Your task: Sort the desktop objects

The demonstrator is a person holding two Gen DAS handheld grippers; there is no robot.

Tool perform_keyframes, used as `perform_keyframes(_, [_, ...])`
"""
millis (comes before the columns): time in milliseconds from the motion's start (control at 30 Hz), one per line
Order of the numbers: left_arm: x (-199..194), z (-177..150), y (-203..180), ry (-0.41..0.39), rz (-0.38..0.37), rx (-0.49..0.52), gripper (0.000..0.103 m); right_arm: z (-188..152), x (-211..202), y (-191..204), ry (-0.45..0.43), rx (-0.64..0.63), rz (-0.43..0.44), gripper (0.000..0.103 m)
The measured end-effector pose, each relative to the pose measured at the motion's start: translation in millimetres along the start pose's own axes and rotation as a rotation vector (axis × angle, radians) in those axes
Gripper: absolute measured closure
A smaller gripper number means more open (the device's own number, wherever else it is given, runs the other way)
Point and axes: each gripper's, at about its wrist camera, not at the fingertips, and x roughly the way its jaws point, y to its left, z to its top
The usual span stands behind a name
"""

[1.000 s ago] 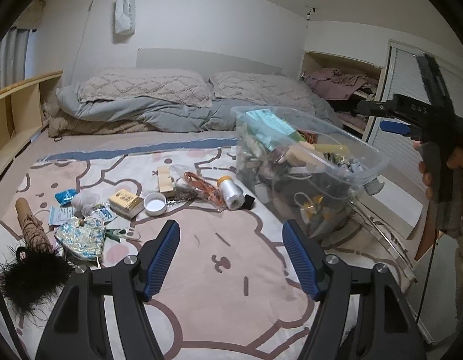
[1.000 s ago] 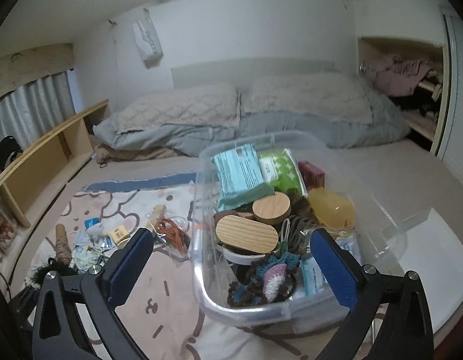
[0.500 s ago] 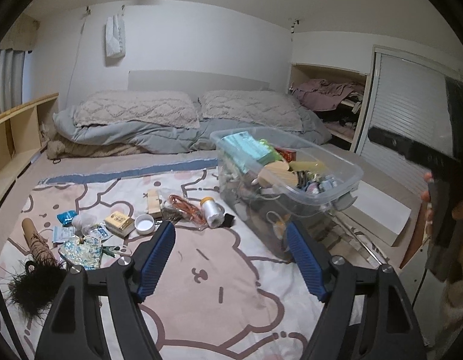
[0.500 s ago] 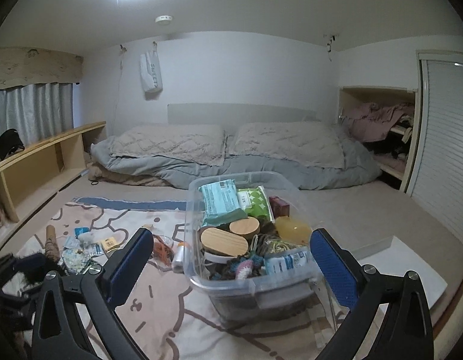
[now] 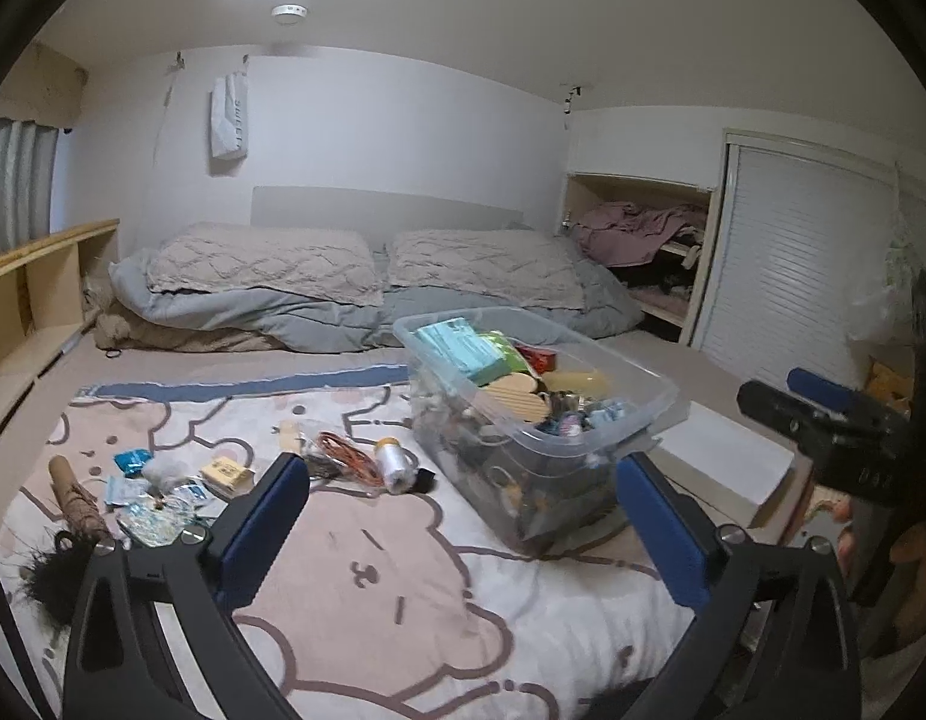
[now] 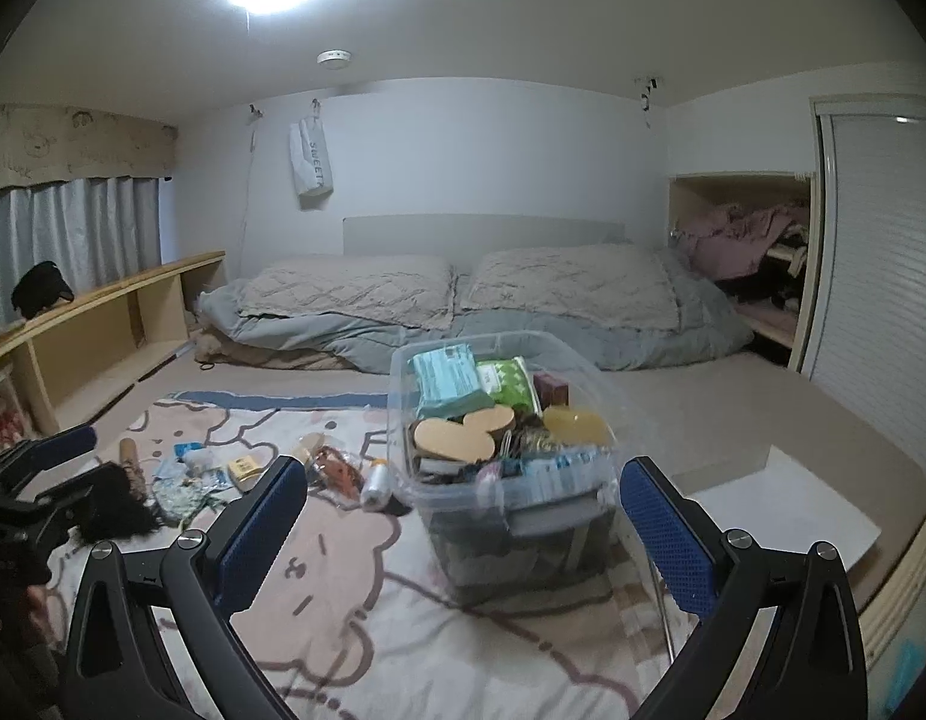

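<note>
A filled bin (image 5: pixel 583 420) is placed on the blanket (image 5: pixel 372 588) near its right edge; loose items (image 5: pixel 222 474) are scattered toward its left edge.

The white bag (image 6: pixel 311 165) hanging on the wall reads "SWEET" vertically. No other text is legible.

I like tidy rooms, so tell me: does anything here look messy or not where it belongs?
Yes. A scatter of small things lies loose on the bear blanket left of the clear bin: an orange cord, a white spool on its side, packets. The bin itself is heaped above its rim. Both grippers are empty.
</note>
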Motion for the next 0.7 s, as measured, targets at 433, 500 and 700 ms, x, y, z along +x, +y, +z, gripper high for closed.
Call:
perform_keyframes(433, [-22.4, -8.7, -22.6, -0.029, 0.045, 0.029, 0.000, -21.7, -42.2, -0.9, -0.037, -0.031, -0.044, 0.000])
perform_keyframes(500, [-26.0, -10.3, -25.4, -0.028, 0.045, 0.037, 0.000, -24.5, -46.7, -2.2, -0.038, -0.032, -0.048, 0.000])
perform_keyframes(700, [-32.0, -16.6, -33.4, -0.020, 0.051, 0.060, 0.000, -34.4, -56.6, -3.7, -0.025, -0.047, -0.062, 0.000])
